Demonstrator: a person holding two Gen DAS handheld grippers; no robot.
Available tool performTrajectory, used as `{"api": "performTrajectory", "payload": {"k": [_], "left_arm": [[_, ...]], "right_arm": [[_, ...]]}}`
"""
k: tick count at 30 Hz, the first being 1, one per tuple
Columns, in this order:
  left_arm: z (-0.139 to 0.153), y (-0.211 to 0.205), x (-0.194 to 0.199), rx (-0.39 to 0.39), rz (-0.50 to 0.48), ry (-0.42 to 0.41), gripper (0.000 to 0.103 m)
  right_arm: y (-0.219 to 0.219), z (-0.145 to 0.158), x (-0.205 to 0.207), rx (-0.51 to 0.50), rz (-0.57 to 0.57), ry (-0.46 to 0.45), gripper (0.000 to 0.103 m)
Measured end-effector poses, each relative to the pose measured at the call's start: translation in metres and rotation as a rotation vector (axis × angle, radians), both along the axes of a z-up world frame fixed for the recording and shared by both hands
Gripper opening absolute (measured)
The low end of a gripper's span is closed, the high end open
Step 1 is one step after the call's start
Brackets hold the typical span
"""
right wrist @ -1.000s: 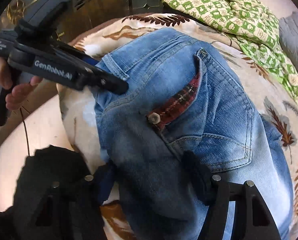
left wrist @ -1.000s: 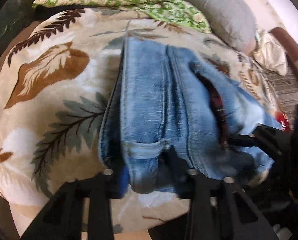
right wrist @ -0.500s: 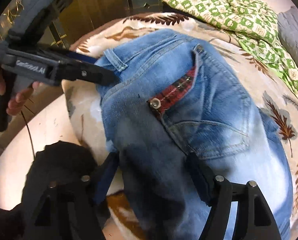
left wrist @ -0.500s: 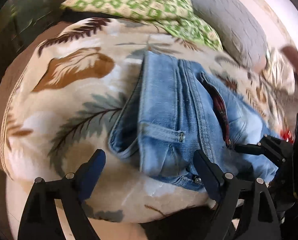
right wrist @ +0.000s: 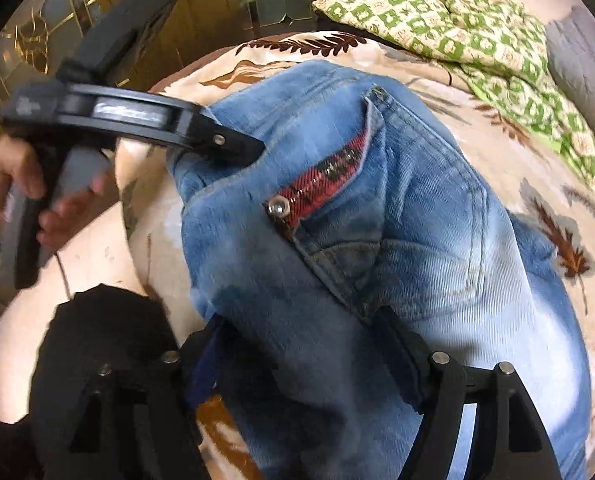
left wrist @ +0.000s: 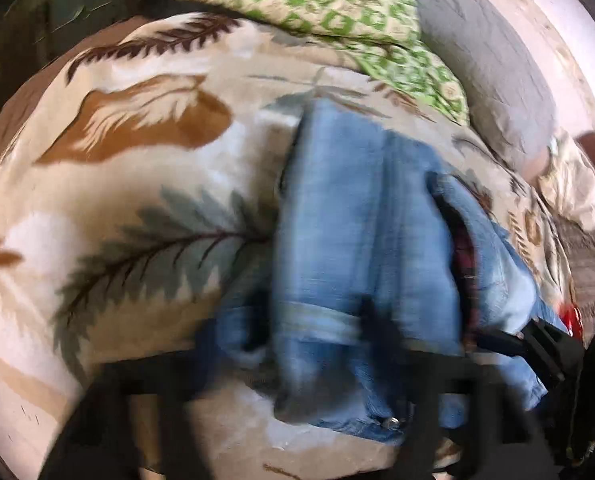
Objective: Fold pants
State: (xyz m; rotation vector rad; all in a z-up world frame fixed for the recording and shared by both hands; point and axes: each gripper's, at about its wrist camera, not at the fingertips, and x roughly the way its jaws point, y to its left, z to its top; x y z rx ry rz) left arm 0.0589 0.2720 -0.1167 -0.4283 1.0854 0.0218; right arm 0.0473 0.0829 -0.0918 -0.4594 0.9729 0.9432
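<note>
Left gripper [left wrist: 313, 320] back on jeans [left wrist: 337, 216]; leaf-print blanket [left wrist: 137, 184], wood-panelled wall [right wrist: 145, 4].

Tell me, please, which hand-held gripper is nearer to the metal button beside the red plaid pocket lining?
Left. The left hand-held gripper sits just above-left of the metal button; the right hand-held gripper straddles the jeans lower down.

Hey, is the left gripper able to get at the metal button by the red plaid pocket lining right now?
Probably yes: the button lies exposed on the jeans, just beyond the left gripper, with nothing between them.
</note>
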Motion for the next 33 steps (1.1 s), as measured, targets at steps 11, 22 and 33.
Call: {"api": "performTrajectory", "payload": {"k": [11,22,33], "left_arm": [[0.021,0.016,0.004,0.076,-0.057,-0.016,0.02],[0.028,0.032,-0.02,0.228,0.105,-0.021,0.1],[0.093,-0.051,-0.023,0.439,-0.131,-0.153,0.1]], "right_arm": [[0.02,0.006,-0.001,0.016,0.01,-0.011,0.052],[0.008,0.01,-0.006,-0.026,-0.044,-0.089,0.08],[-0.041,0.047,-0.014,0.034,-0.128,-0.126,0.08]]}}
